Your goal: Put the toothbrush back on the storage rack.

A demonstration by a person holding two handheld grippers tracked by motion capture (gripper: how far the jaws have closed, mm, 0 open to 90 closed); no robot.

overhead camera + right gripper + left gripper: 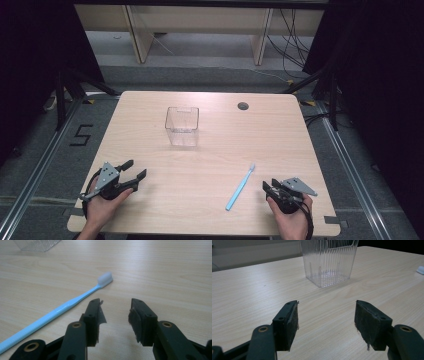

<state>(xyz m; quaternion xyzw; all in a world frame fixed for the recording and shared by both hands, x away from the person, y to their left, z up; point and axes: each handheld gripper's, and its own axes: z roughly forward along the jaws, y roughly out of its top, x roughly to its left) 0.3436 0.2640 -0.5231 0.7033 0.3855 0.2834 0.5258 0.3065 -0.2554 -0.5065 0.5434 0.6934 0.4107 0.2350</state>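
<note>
I read this as the start of putting the toothbrush into the cup: on the table [150,125] the clear ribbed cup [182,126] stands upright near the middle, well ahead of my left claw [136,170], whose jaws are spread with nothing between them. The blue toothbrush [240,188] lies flat just left of my right claw [268,186], head pointing toward the cup. That claw is released too, and next probably has to shift left and close across the handle.
</note>
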